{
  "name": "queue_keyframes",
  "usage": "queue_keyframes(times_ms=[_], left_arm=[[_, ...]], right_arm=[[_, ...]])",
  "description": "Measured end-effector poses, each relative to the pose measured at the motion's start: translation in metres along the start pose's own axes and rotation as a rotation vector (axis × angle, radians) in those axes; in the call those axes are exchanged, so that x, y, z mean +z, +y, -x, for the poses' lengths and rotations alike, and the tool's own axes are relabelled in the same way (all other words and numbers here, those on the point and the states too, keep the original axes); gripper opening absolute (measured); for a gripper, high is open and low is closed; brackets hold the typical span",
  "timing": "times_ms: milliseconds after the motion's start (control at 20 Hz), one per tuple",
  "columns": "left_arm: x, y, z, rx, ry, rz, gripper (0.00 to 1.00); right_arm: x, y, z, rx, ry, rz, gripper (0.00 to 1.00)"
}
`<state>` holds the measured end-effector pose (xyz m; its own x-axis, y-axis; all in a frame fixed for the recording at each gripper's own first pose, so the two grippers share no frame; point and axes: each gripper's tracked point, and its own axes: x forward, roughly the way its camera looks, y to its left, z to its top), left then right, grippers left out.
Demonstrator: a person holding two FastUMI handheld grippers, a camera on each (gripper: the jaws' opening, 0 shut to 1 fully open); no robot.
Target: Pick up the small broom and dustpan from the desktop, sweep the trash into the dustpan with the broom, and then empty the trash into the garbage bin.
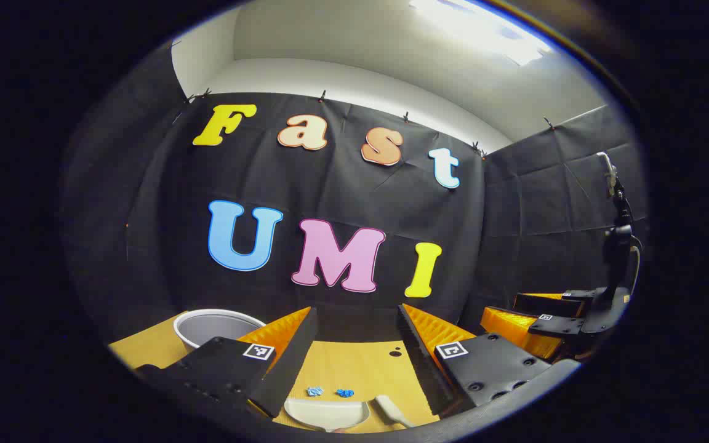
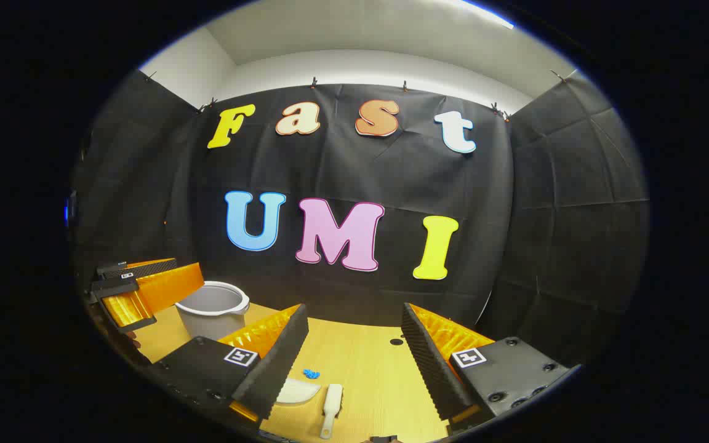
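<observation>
Both grippers hang above the wooden desktop (image 2: pixel 367 363) with fingers spread wide, holding nothing: the left gripper (image 1: pixel 354 363) and the right gripper (image 2: pixel 354 363). Below lie the white dustpan (image 1: pixel 325 413), the small white broom (image 2: pixel 331 407) beside it, and blue trash scraps (image 1: pixel 330 391) just beyond. Both tools look light, rigid plastic, probably slippery; best gripped by their handles. The dustpan's handle is cut off. A grey garbage bin (image 2: pixel 214 307) stands at the left.

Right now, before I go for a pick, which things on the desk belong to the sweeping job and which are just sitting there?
Job:
- dustpan, untouched
- small broom, beside it, untouched
- blue trash scraps, just beyond the dustpan
- garbage bin, back left
- left gripper and right gripper, jaws open

Lying about:
- dark hole in the desktop
- stand at far right
</observation>
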<state>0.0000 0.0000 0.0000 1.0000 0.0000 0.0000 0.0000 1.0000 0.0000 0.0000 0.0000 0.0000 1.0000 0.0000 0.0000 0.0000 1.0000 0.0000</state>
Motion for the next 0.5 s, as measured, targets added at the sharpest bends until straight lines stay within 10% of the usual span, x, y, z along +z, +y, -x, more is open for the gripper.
queue_keyframes(times_ms=[500], left_arm=[[0.008,0.014,0.015,0.026,-0.034,-0.011,0.77]], right_arm=[[0.002,0.019,0.007,0.013,-0.017,0.014,0.98]])
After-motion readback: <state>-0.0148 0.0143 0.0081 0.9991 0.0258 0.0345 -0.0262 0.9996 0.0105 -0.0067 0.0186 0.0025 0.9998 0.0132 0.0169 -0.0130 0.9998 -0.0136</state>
